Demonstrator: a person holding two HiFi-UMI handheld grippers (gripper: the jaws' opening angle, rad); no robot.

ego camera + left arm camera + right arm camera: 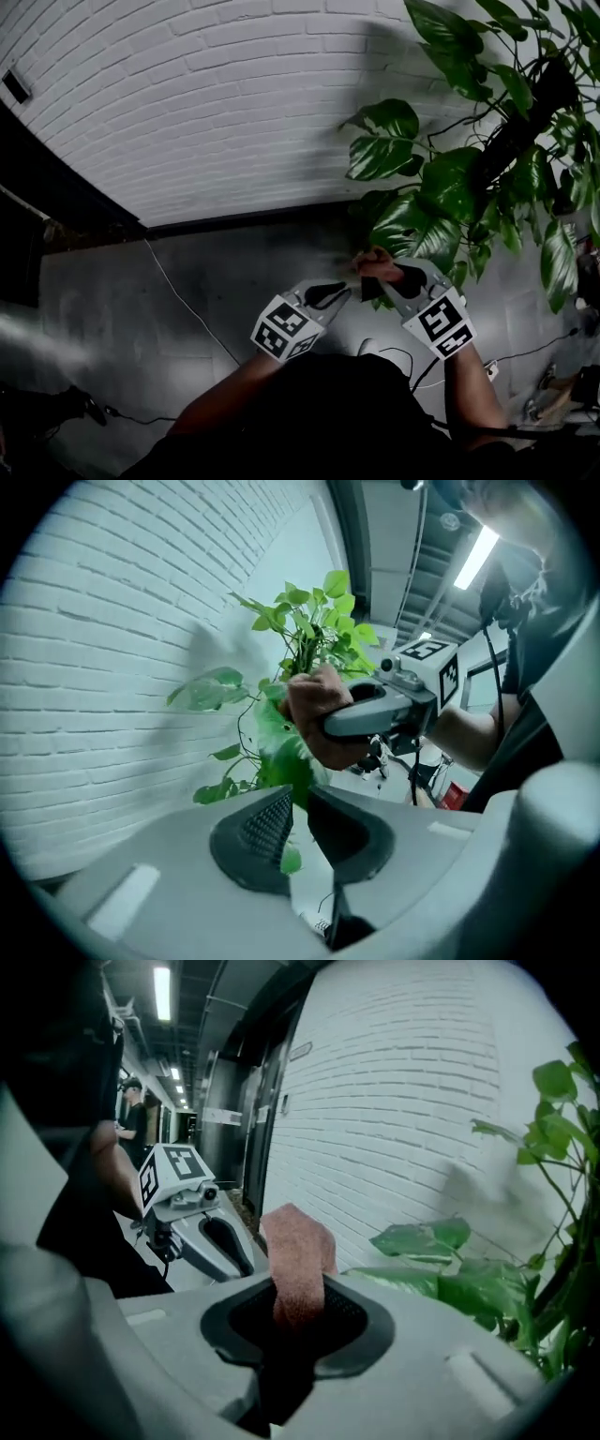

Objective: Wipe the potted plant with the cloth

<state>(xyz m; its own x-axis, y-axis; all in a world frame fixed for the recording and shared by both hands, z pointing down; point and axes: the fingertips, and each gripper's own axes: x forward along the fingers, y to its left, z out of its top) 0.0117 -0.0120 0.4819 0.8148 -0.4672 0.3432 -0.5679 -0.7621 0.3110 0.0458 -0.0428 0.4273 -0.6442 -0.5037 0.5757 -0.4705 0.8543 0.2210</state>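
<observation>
Indoors, against a white-painted brick wall [234,94], a person worked two hand-held grippers at the edge of a broad-leaved potted plant [450,178]. The plant filled the right of the head view, a dark stem rising among glossy green leaves, with its pot out of sight. The right gripper [298,1312] was clamped on a brownish-pink cloth [298,1246], the fabric pinched between the pads and standing up past the jaw tips in a folded wad. In the head view that wad sat right at the plant's lowest leaves, though whether it touched them could not be told. The left gripper [298,808], just beside the right one and pointing toward it, had its jaws only a narrow slit apart and gripped nothing. A blurred green leaf [279,769] hung directly beyond the slit, and it could not be told whether it brushed the pads. Beneath both tools lay a grey floor [122,309], crossed by a thin pale cable [187,305] running out from the wall.
</observation>
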